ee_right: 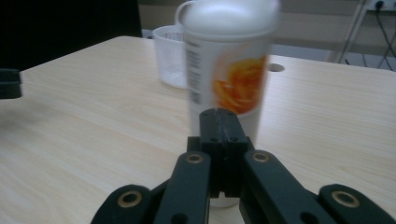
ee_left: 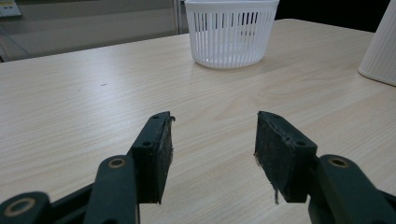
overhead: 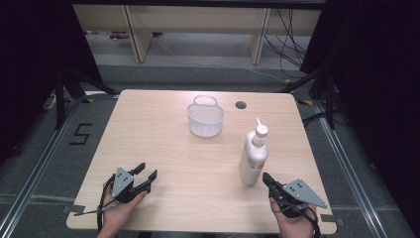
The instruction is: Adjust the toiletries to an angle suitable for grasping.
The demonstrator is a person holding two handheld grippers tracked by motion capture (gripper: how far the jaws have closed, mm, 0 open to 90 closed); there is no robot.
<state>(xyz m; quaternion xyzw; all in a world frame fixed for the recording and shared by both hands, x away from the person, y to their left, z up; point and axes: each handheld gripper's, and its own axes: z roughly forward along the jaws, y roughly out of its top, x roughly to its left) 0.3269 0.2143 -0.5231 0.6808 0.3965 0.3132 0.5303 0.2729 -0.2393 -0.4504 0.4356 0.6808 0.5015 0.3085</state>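
Note:
A white pump bottle (overhead: 253,158) with an orange label stands upright right of the table's middle; it rises close ahead in the right gripper view (ee_right: 229,70). My right gripper (overhead: 266,178) sits just in front of its base, jaws pressed together with nothing between them (ee_right: 223,119). A white slatted basket (overhead: 205,118) with a handle stands at the far middle of the table and appears ahead in the left gripper view (ee_left: 229,30). My left gripper (overhead: 147,171) rests near the front left, jaws open and empty (ee_left: 214,140).
The light wooden table (overhead: 163,148) has a round cable hole (overhead: 241,105) behind the basket. Grey floor, desk legs and cables lie beyond the far edge. Dark curtains hang at both sides.

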